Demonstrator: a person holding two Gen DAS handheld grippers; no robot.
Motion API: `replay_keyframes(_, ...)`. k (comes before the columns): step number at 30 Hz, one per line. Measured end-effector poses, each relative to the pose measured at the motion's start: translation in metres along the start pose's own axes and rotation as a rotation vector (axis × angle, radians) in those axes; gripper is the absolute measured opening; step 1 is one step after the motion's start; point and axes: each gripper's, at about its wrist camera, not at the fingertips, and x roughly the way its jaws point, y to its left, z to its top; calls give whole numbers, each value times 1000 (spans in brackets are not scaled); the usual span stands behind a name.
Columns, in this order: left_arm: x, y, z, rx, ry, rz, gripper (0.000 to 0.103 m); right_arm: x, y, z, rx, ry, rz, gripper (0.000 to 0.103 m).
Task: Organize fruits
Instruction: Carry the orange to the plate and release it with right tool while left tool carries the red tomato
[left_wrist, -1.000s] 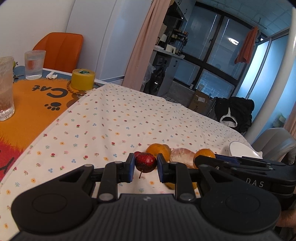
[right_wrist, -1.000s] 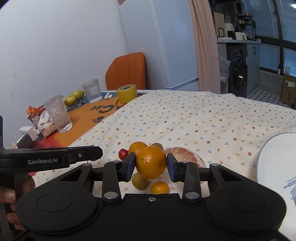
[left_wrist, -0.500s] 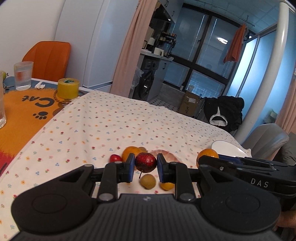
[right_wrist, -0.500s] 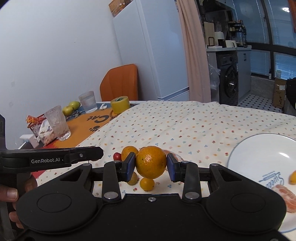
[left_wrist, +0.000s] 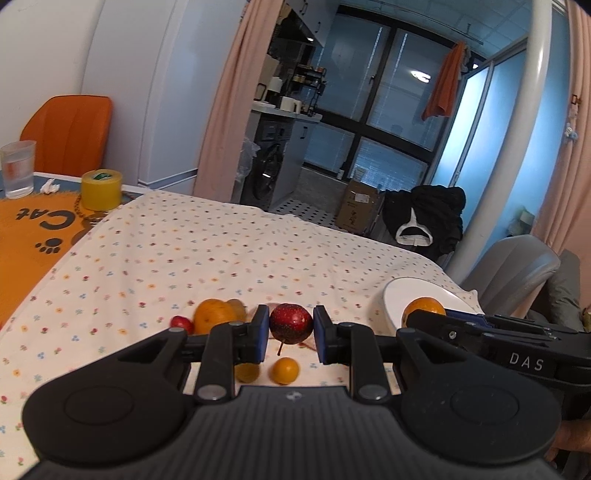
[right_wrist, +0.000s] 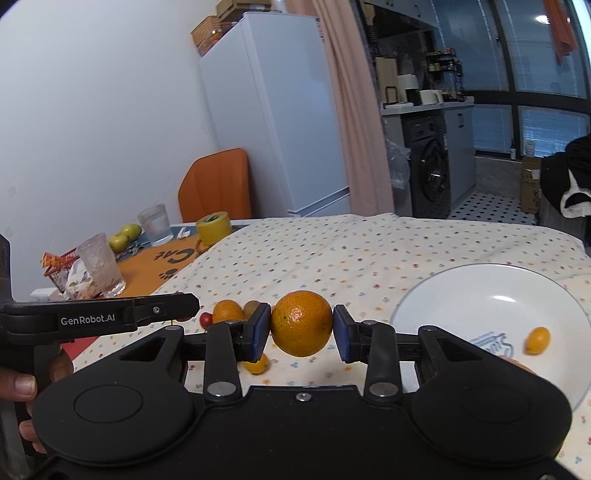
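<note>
Both grippers loaded: the right gripper (right_wrist: 302, 328) clamps the orange (right_wrist: 302, 322), lifted off the cloth, and the plate (right_wrist: 480, 291) sits just to its right. The left gripper (left_wrist: 290, 334) pinches a red fruit (left_wrist: 290, 322), farther left, so the right unloads first

A white fridge (right_wrist: 280, 122) and orange chair (right_wrist: 216, 184) stand by the wall, dark windows (left_wrist: 388, 110) beyond peach curtains (left_wrist: 229, 110).
</note>
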Motion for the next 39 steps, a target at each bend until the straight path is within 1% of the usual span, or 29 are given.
replay_keyframes(7, 10, -18, 0, 24, 9, -33, 24, -13, -19, -3, 22, -20, -39, 35)
replay_keyframes(21, 32, -55, 2, 87, 30, -85, 24, -39, -71, -6, 106, -70, -141, 35)
replay_keyframes(25, 38, -64, 3, 102, 36, -92, 24, -44, -85, -7, 121, -77, -159, 35)
replay_keyframes(33, 52, -79, 2, 123, 59, -108, 24, -44, -101, -15, 146, -65, -167, 35)
replay_keyframes(39, 64, -91, 1, 147, 75, -122, 24, -37, -104, -21, 156, -43, -147, 35)
